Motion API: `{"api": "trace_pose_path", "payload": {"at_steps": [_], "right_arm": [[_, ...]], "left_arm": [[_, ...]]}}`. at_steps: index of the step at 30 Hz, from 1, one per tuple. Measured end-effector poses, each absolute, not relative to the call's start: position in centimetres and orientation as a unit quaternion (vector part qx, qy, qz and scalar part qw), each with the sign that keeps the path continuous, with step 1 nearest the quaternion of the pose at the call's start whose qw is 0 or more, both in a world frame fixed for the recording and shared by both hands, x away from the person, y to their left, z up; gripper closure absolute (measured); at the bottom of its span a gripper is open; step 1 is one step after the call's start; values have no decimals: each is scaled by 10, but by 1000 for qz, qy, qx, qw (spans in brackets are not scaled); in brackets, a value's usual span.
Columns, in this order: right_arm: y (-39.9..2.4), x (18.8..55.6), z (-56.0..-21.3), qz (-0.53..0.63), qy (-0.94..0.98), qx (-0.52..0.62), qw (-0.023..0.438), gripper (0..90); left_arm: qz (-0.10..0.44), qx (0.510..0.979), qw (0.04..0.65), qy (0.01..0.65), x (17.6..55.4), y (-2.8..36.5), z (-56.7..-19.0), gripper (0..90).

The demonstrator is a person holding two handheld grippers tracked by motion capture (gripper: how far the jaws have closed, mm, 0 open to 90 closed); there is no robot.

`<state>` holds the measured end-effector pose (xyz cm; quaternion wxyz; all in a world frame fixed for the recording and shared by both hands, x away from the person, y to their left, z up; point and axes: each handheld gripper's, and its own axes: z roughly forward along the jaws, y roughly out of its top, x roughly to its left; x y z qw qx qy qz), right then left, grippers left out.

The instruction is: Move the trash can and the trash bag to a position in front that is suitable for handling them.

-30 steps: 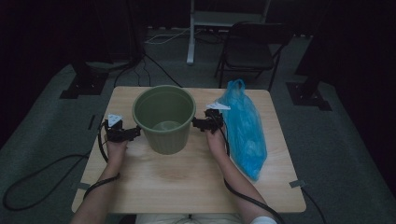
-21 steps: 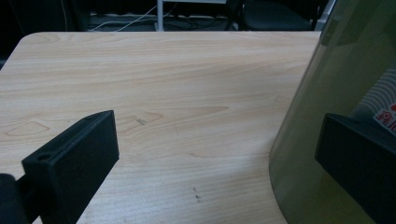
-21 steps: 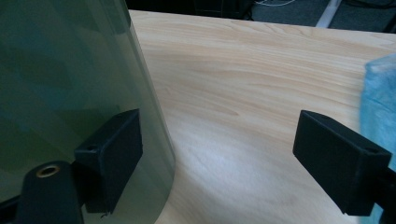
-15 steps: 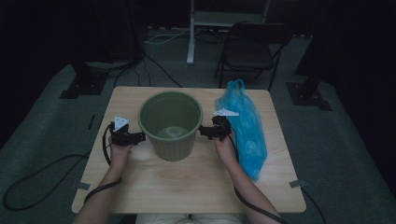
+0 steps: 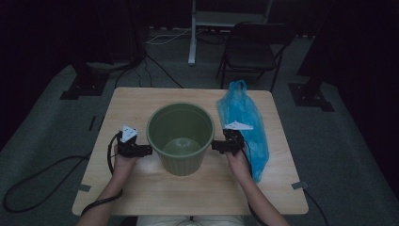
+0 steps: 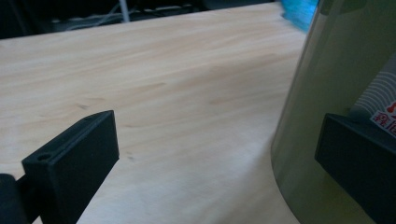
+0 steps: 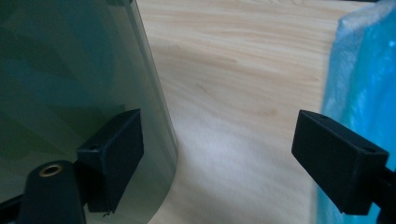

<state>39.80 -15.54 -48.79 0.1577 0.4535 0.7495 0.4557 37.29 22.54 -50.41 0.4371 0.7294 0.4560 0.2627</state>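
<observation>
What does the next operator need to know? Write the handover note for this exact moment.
Left gripper: open, jaws spread wide, at the left wall of the green bucket; one jaw is against or very near it.
Right gripper: open, at the bucket's right wall, one jaw in front of the wall, the other toward the blue plastic bag.
Bucket: upright, near the middle of the wooden table, looks empty.
Bag: lying on the table to the bucket's right, not inside it.
Done: bucket flanked by both grippers.
Left: probably pick up the bag and fit it into the bucket.
</observation>
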Motion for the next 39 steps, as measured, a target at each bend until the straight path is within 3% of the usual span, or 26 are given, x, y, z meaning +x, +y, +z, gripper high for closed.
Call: {"api": "trace_pose_path", "payload": {"at_steps": [25, 39], "right_arm": [[-191, 329, -493, 467, 748, 448, 145, 161], [-189, 346, -496, 456, 752, 456, 134, 161]], "left_arm": [[238, 762, 442, 408, 322, 201, -502, 1], [240, 755, 443, 420, 339, 199, -503, 1]]}}
